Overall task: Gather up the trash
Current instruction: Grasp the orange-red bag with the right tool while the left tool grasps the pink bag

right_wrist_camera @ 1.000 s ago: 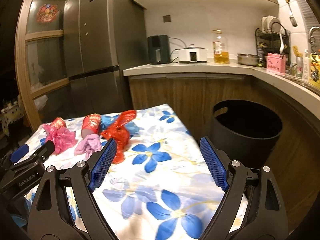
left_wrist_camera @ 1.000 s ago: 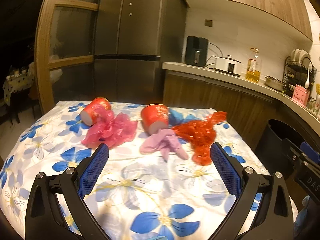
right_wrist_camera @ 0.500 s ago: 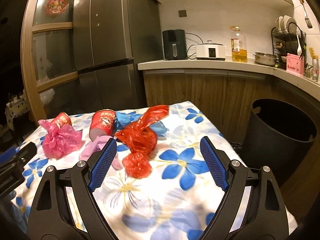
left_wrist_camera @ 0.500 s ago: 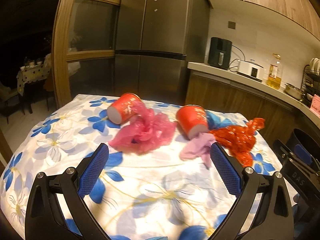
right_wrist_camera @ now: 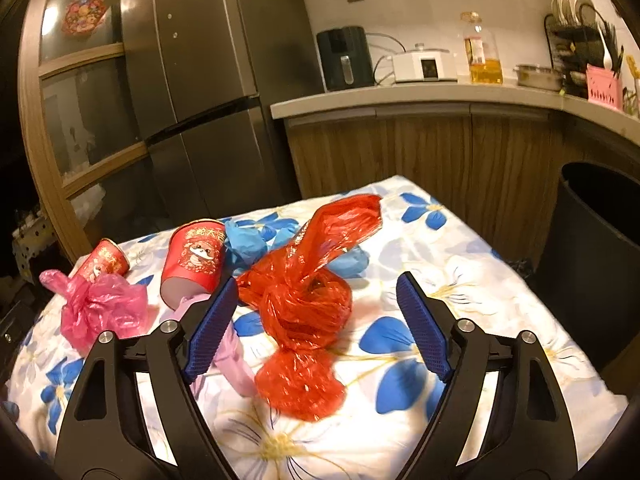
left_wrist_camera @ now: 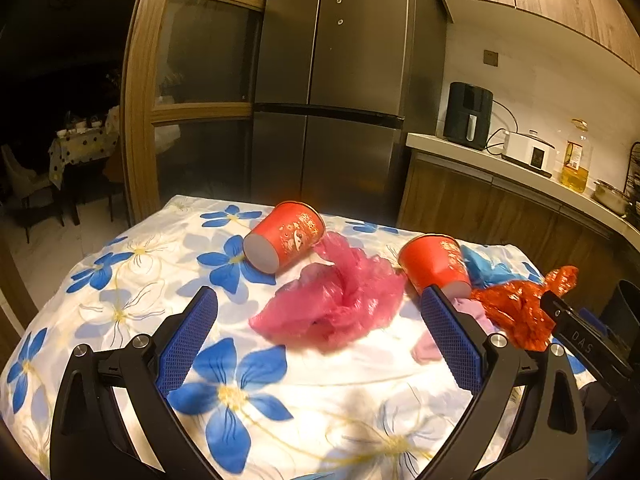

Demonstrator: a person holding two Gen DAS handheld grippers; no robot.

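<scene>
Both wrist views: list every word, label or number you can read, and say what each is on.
"DAS": white letters on the right hand-held gripper, cut off in the left wrist view.
Chinese characters on the nearer red cup: too blurred to read.
Print on the farther red cup: too small.
Label on the oil bottle: unreadable.
Round red sticker on the glass door: blurred.

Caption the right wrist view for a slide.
Right gripper, jaws closing, nears a red plastic bag on the floral tablecloth.

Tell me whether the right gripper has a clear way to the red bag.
Probably yes. The red bag lies right ahead of the right gripper, whose jaws are closing with nothing between them yet; nothing blocks the way.
</scene>
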